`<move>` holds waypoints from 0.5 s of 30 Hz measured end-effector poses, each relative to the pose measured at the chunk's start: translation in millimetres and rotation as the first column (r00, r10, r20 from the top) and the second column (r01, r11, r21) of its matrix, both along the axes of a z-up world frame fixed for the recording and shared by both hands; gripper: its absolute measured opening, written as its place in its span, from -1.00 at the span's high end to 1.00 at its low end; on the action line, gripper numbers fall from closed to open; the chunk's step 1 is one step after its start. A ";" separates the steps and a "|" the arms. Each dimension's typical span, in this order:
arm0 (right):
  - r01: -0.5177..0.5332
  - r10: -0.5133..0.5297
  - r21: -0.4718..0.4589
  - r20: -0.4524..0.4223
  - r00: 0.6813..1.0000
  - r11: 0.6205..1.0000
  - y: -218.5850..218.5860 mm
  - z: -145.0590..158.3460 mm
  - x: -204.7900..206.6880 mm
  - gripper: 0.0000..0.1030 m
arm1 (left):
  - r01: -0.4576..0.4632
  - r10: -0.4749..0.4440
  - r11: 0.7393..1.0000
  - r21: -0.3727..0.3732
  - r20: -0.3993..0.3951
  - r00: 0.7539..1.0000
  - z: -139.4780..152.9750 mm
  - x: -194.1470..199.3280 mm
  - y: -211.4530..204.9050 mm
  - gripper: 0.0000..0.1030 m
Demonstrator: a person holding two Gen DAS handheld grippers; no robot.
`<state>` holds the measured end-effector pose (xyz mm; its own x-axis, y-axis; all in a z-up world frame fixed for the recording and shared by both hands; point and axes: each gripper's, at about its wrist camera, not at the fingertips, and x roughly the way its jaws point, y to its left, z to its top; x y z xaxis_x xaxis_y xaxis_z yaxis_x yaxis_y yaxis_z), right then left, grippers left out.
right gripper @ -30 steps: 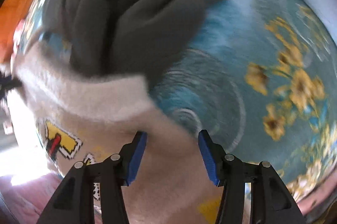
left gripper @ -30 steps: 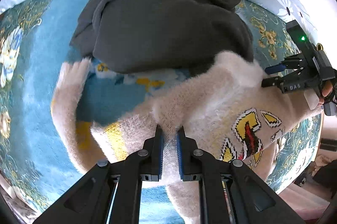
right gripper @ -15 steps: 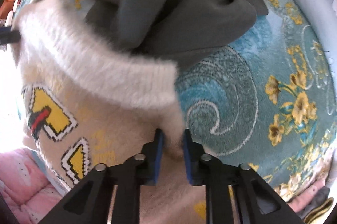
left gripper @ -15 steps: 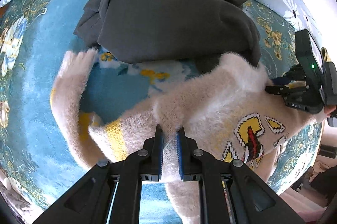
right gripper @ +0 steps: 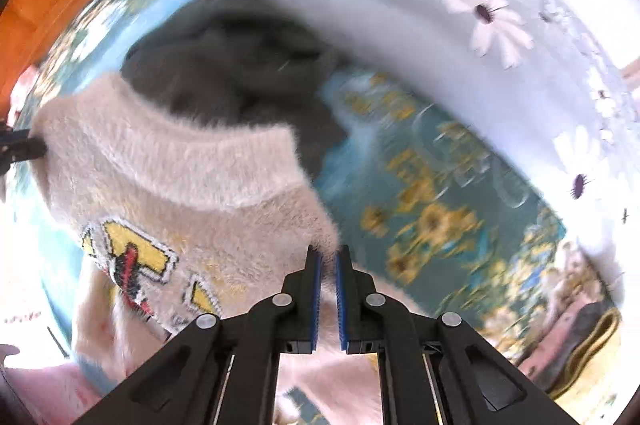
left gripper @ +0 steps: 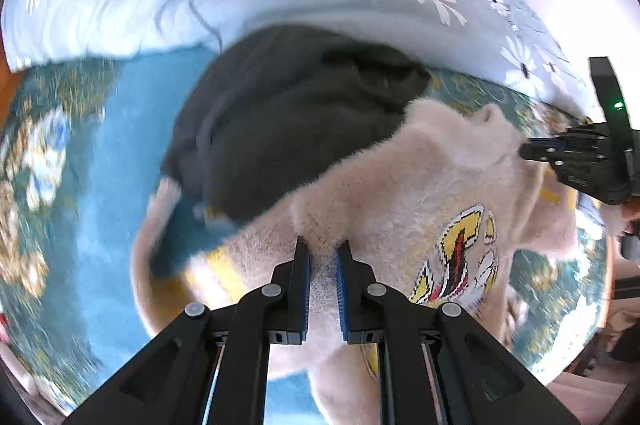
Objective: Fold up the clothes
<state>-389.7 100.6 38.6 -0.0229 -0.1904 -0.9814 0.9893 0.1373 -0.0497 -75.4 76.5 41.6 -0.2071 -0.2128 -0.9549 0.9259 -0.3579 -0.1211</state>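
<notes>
My fluffy sweater [left gripper: 400, 193] hides the fabric pinched between my left gripper [left gripper: 322, 257] fingers, and its lower hem runs off the frame's bottom edge. The dark grey garment [left gripper: 288, 129] is partly covered by the sweater. In the right wrist view the blue floral bedspread [right gripper: 432, 209] is smeared with blur, its pattern unreadable.

Cream sweater [left gripper: 400, 193] with yellow-red graphic, dark grey garment [left gripper: 288, 129], teal floral blanket [right gripper: 432, 193]
</notes>
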 end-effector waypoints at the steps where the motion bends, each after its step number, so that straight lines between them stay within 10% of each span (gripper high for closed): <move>1: 0.019 -0.019 -0.001 -0.014 1.000 1.000 -8.3 -3.3 4.4 0.86 | -0.013 0.013 1.000 0.000 0.007 1.000 -4.8 -4.7 -10.9 0.77; 8: 0.193 -0.187 0.079 -0.073 0.980 0.978 -22.9 -25.2 14.6 0.85 | -0.193 0.190 0.966 0.174 0.037 0.981 -66.1 -10.4 -64.4 0.75; 15: 0.183 -0.176 0.056 -0.104 0.979 0.982 -22.7 -20.5 14.6 0.72 | -0.272 0.288 0.939 0.209 -0.046 0.957 -38.0 38.2 -50.6 0.62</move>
<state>-375.1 77.9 18.1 -0.1476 -0.1104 -0.9829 0.9889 -0.0358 -0.1445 -37.2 25.9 3.6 -0.2394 -0.0803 -0.9676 0.9706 -0.0469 -0.2362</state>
